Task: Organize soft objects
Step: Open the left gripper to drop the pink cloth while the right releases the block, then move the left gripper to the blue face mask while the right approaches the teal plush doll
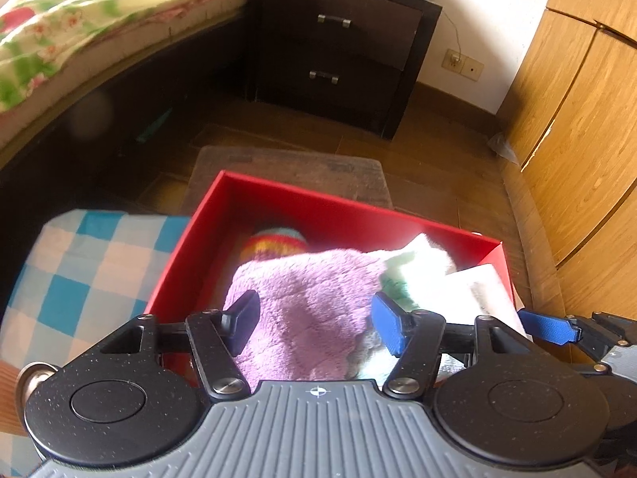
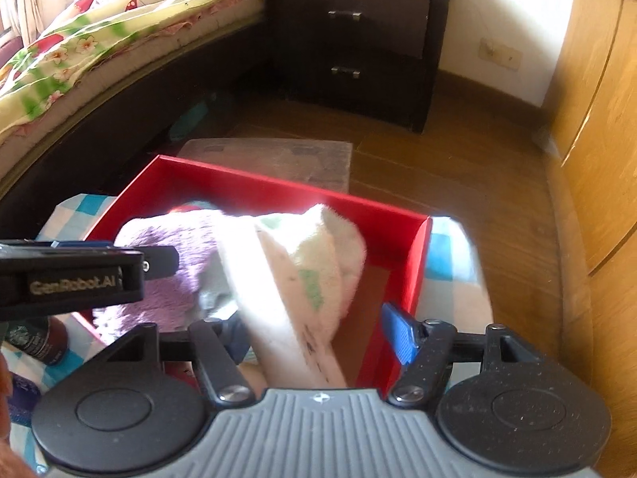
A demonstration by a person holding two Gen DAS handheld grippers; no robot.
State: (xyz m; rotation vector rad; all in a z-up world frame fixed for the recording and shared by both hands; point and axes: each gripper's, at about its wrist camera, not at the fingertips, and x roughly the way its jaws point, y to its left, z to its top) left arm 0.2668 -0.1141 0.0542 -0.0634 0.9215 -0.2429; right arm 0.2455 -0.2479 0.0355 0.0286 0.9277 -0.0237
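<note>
A red box sits on a blue-and-white checked cloth. In it lie a purple fluffy cloth, a white-and-green towel and a striped knitted item at the back. My left gripper is open above the purple cloth, holding nothing. In the right wrist view the box holds the purple cloth and the white towel. My right gripper is open over the towel's near end; its left finger is hidden behind the towel.
A dark nightstand stands at the back, a bed with a floral cover at the left, wooden wardrobe doors at the right. A brown mat lies beyond the box. A dark bottle stands left of the box.
</note>
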